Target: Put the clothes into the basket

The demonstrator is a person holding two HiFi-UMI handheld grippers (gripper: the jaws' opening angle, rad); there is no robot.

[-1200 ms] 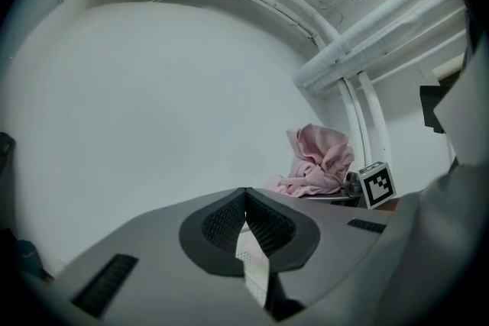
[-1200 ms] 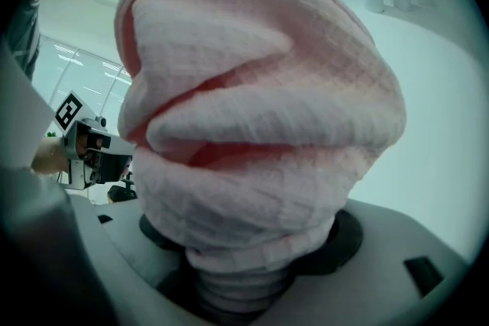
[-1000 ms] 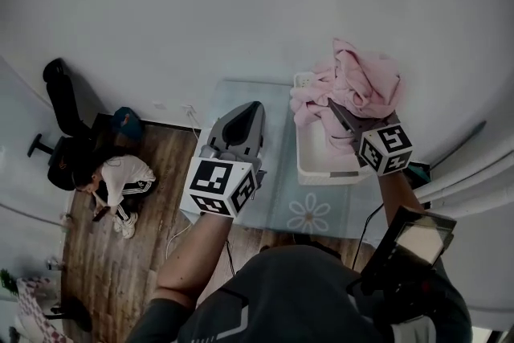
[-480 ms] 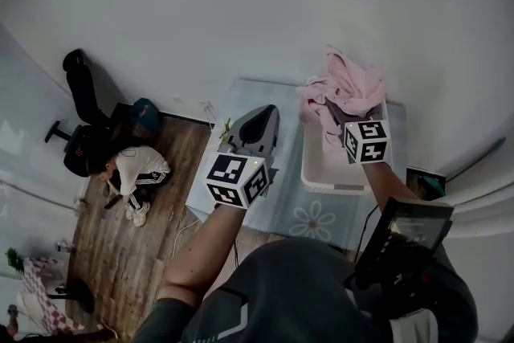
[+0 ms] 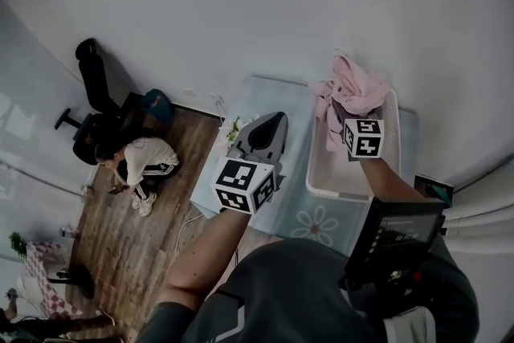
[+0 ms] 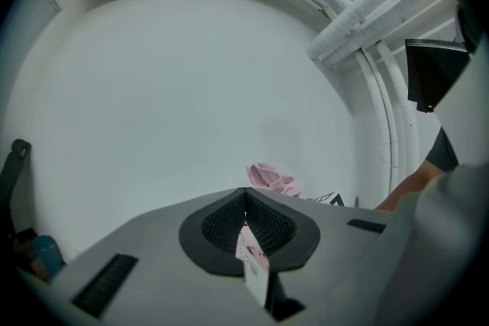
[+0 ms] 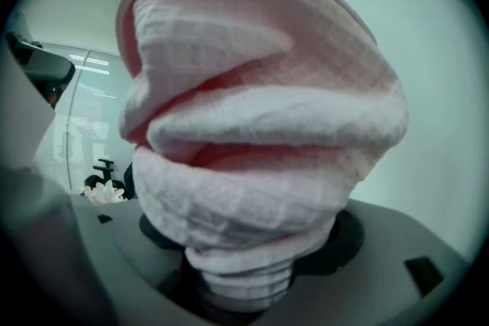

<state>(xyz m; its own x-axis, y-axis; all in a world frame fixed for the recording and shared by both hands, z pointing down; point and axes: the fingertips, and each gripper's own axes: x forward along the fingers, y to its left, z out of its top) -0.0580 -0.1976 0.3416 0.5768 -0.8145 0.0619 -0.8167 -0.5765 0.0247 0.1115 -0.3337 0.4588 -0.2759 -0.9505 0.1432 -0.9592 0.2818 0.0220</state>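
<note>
A pink waffle-weave cloth (image 5: 357, 88) hangs bunched above the far end of the white basket (image 5: 337, 173) on the pale table (image 5: 295, 166). My right gripper (image 5: 341, 113) is shut on it from below. In the right gripper view the cloth (image 7: 260, 126) fills the frame and its lower folds are pinched between the jaws of that gripper (image 7: 244, 271). My left gripper (image 5: 273, 120) hovers left of the basket, shut and holding nothing. In the left gripper view that gripper's (image 6: 246, 195) tips meet, with the cloth (image 6: 271, 178) small beyond them.
A person (image 5: 136, 161) crouches on the wooden floor left of the table. A black office chair (image 5: 96, 92) and a blue bag (image 5: 157, 104) stand nearby. A small white flower (image 5: 233, 128) sits at the table's left edge. A white wall lies behind.
The head view has swung to the left. My right gripper has kept the pink cloth over the basket and drawn a little closer in. The left gripper has held its pose.
</note>
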